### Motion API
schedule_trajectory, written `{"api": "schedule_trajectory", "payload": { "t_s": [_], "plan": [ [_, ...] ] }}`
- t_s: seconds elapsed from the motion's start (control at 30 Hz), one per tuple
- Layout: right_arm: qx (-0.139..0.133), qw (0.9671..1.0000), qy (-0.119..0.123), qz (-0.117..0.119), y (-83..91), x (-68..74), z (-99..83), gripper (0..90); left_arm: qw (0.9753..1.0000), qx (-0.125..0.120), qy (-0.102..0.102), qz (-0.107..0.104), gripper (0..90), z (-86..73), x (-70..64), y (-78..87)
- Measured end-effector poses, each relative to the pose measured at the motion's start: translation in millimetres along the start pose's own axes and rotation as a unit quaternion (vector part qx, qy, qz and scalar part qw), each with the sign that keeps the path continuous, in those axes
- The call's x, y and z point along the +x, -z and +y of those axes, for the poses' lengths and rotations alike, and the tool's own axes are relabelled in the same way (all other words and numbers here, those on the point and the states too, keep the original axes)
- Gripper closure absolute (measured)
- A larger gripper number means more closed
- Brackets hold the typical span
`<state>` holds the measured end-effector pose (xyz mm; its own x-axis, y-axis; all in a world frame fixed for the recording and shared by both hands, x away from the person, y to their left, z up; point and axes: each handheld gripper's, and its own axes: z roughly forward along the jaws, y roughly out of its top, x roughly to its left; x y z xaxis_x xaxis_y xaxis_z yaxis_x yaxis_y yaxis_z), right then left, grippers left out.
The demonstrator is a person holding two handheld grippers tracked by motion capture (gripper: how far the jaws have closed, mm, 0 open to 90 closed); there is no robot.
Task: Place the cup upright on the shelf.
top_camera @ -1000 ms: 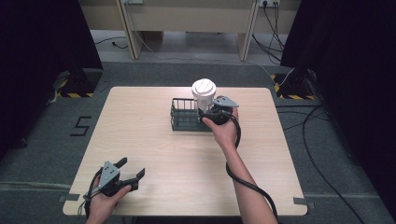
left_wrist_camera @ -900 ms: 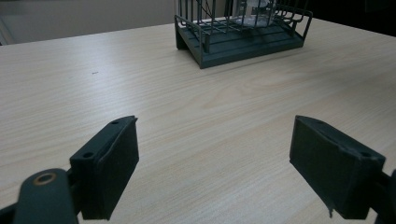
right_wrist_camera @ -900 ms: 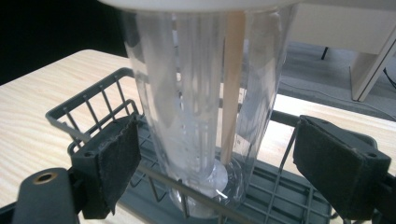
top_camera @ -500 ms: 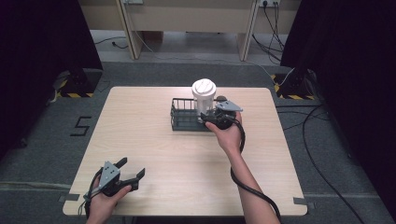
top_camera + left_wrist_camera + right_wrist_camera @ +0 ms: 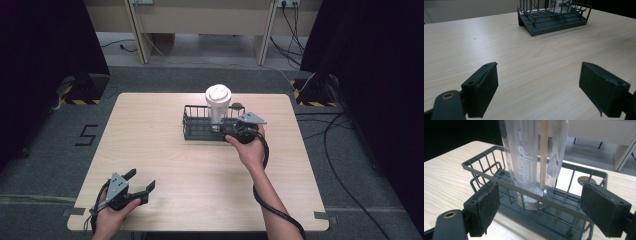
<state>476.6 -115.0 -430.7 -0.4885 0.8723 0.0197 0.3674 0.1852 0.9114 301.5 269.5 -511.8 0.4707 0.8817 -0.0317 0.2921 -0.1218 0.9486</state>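
A tall clear tumbler (image 5: 218,104) with a white lid stands upright in the right half of a dark wire basket (image 5: 197,127) at the middle of the table. My right gripper (image 5: 229,132) is at the basket's front right side, open. In the right gripper view its pads sit apart on either side of the basket's near rim (image 5: 506,183), and the tumbler (image 5: 534,157) rises just beyond them, not touched. My left gripper (image 5: 141,180) rests near the table's front left edge, open with nothing in it. The basket (image 5: 554,17) lies far ahead in the left gripper view.
The light wooden table (image 5: 165,160) has bare room between the two grippers. A small round disc (image 5: 238,105) lies on the table just behind the basket's right end. The left half of the basket holds nothing. Black cables trail from both grippers.
My right gripper has drawn back a little from the tumbler toward the person's side. The tumbler, the basket and the left gripper have stayed put.
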Motion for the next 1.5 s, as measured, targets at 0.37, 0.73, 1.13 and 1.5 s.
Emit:
{"api": "schedule_trajectory", "payload": {
  "t_s": [0.37,0.73,1.13,1.5],
  "plan": [
    [0.008,0.9999,-0.003,-0.006,17.6,-7.3,-13.3,17.3,1.0000,0.001,-0.001,0.000,15.1,-0.1,0.2,0.2],
    [0.008,0.9999,-0.007,-0.012,38.4,-15.5,-30.3,18.5,1.0000,0.001,0.000,0.001,15.1,-0.4,0.4,0.1],
    [0.009,0.9997,-0.008,-0.021,71.9,-28.6,-62.1,19.2,1.0000,0.003,0.001,0.002,15.1,-1.0,1.0,-0.4],
    [-0.009,0.9996,-0.006,-0.026,100.0,-39.0,-91.2,20.2,1.0000,0.004,0.003,0.003,15.1,-1.5,0.9,-0.9]
  ]
}}
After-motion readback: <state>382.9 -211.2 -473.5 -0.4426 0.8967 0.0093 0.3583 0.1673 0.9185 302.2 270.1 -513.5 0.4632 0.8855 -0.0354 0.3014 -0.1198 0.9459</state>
